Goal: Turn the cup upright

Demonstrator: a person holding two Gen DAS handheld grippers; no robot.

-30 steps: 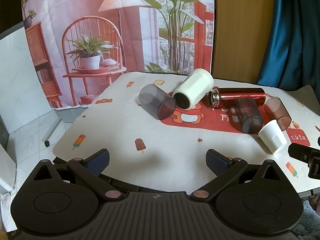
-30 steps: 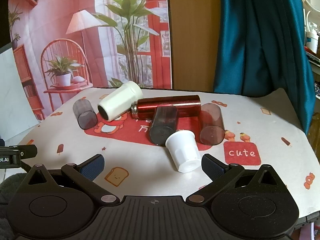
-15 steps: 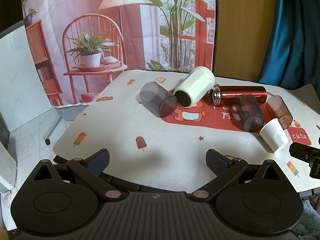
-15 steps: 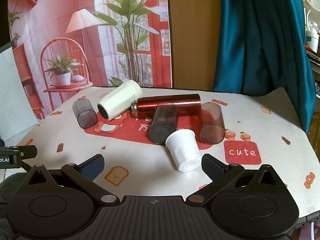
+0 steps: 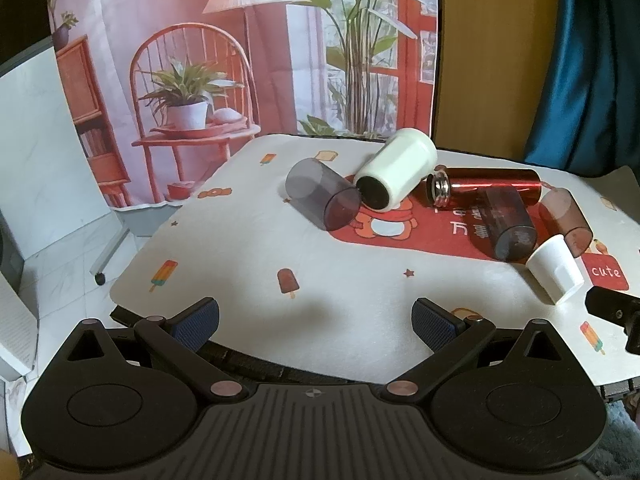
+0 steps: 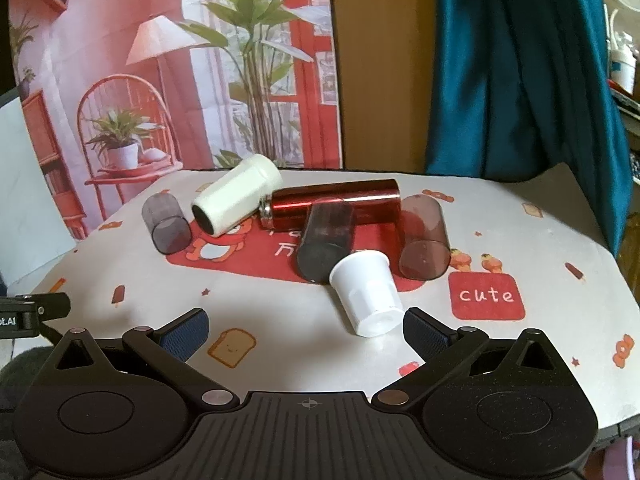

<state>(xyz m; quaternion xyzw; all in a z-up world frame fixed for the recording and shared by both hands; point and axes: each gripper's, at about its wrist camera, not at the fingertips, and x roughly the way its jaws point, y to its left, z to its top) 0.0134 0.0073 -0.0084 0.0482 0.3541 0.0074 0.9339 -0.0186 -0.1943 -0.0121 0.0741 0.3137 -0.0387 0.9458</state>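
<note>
Fingers (image 6: 424, 332) on our right gripper (image 6: 306, 330) spread wide and empty, left gripper (image 5: 314, 316) likewise. Just ahead, the small white cup (image 6: 366, 294) lies tipped on the worktop (image 6: 280, 320), touching the dark tumbler (image 6: 326, 248); a clumsy pinch could set that pile rolling.

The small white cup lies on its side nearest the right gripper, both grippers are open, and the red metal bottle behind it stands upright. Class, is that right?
Not quite. The red metal bottle lies on its side, not upright; the right wrist view shows it flat on the table. The rest holds: the small white cup lies tipped over nearest the right gripper, and the left gripper is open too.
</note>
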